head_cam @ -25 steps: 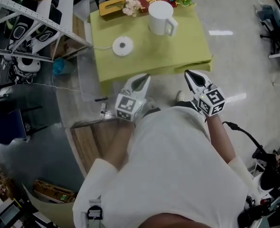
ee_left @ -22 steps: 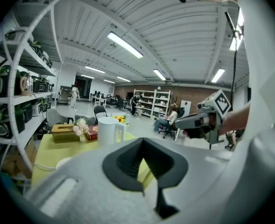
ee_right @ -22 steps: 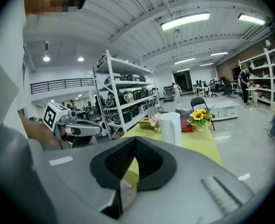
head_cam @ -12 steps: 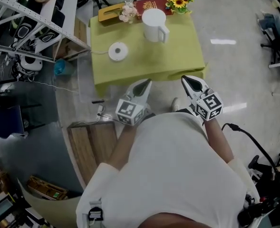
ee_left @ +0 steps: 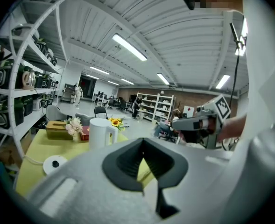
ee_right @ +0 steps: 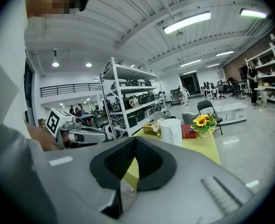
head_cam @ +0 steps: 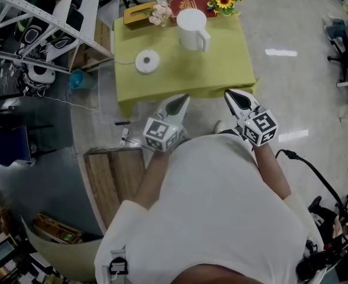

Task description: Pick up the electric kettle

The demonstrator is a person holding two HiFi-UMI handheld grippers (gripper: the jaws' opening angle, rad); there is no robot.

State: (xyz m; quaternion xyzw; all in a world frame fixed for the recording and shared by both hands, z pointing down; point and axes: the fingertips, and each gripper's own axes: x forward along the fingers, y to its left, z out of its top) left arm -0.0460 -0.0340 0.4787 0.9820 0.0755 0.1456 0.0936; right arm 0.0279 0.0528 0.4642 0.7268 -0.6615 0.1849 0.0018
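While the electric kettle (head_cam: 191, 27) stands upright by the far edge of the counter (head_cam: 221, 70), well beyond the left tool (head_cam: 182, 98) and right tool (head_cam: 228, 93) (both closed on nothing), it looks rigid, smooth-sided and probably slippery, so its handle (head_cam: 207, 40), facing the near-right corner, seems the surest hold.

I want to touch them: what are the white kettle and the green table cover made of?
The kettle looks like smooth matte white plastic, though painted metal is possible. The table cover looks like cloth: it hangs over the edges.
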